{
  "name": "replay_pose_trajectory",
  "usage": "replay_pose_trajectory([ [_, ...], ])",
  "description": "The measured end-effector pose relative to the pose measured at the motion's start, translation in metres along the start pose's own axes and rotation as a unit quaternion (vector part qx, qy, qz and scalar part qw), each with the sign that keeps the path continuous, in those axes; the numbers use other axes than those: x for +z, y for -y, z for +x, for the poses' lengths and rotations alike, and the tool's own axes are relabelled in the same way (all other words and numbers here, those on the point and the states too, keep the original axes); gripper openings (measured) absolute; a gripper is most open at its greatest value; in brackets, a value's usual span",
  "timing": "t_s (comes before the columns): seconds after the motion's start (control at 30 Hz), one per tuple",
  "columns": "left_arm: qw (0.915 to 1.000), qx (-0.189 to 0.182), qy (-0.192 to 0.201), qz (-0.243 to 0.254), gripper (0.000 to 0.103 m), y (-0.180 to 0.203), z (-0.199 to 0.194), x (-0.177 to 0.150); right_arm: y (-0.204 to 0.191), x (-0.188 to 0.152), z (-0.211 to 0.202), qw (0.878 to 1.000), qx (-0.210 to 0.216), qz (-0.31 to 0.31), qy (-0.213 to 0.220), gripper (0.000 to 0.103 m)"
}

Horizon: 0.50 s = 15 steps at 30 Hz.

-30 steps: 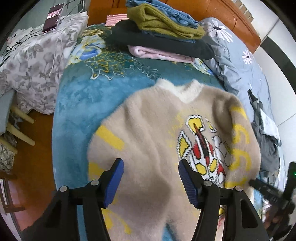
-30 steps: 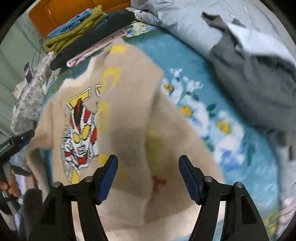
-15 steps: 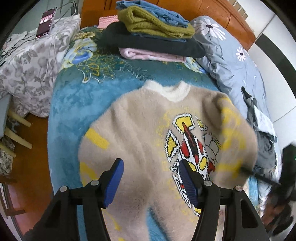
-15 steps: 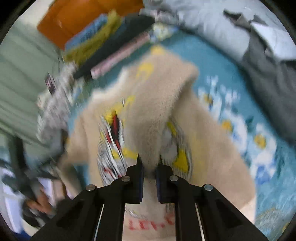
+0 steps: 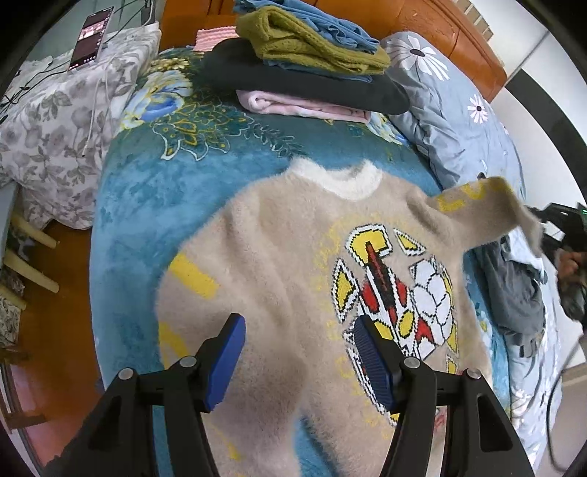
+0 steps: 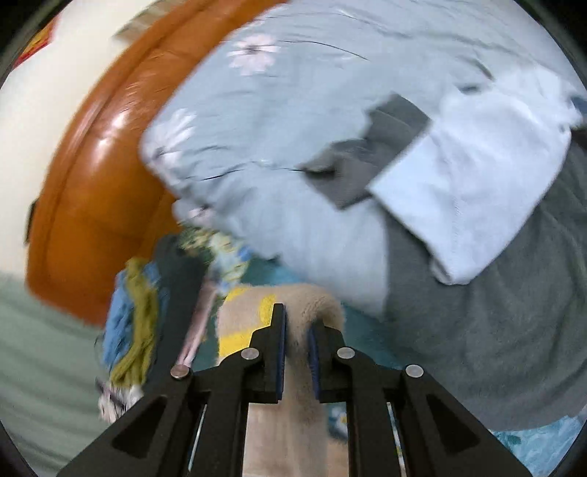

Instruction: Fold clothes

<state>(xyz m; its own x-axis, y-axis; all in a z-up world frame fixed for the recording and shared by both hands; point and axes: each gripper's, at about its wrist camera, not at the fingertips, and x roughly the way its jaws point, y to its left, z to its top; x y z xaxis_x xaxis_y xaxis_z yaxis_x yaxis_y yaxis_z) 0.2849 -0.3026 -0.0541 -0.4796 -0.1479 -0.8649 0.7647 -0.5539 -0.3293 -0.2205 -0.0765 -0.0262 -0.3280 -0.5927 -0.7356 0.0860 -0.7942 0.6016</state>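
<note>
A beige fuzzy sweater (image 5: 293, 279) lies face up on a teal floral blanket (image 5: 146, 205), collar pointing toward the orange headboard (image 5: 440, 33). The left gripper (image 5: 299, 357) hovers above the sweater's lower body, its 2 blue-padded jaws spread wide and holding nothing. The right gripper (image 6: 295, 339) has its jaws pinched nearly together on 1 sleeve (image 5: 480, 205), which is lifted off the blanket on the sweater's right side.

The risks, as a judgement: the fuzzy knit may slide out of the narrow pinch if the sleeve is swung fast, and the right view is motion-blurred, so the depth of the bite is hard to tell. With the left gripper not pressing the body down, a pull on the sleeve could drag the whole sweater askew or bunch it. The sleeve could also land on the loose grey garment (image 5: 521, 293) just beside the sweater.

Counted: 1 sweater being folded; a stack of folded clothes (image 5: 308, 66) beyond the collar, seemingly 4 pieces; 1 grey unfolded garment; 1 phone (image 5: 90, 40) on the floral pillow (image 5: 55, 139) left of the sweater.
</note>
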Motion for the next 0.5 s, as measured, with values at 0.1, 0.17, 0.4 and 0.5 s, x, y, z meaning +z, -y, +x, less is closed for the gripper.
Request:
replay_pose_trajectory([
  [0.1, 1.0000, 0.001, 0.000, 0.001, 0.066, -0.002, -0.001, 0.000, 0.008, 0.012, 0.008, 1.000, -0.009, 0.026, 0.011, 0.017],
  [0.17, 1.0000, 0.003, 0.000, 0.002, 0.066, -0.003, 0.000, 0.000, 0.007, 0.010, 0.003, 1.000, -0.001, 0.007, 0.005, 0.033],
  [0.4, 0.9999, 0.011, 0.004, 0.012, 0.066, -0.006, 0.003, 0.009, 0.004, -0.003, -0.039, 0.996, 0.018, -0.090, 0.012, 0.060],
  [0.5, 0.9996, 0.026, 0.007, 0.013, 0.066, -0.015, 0.003, 0.019, 0.018, -0.012, -0.056, 0.996, 0.024, -0.089, 0.022, 0.060],
])
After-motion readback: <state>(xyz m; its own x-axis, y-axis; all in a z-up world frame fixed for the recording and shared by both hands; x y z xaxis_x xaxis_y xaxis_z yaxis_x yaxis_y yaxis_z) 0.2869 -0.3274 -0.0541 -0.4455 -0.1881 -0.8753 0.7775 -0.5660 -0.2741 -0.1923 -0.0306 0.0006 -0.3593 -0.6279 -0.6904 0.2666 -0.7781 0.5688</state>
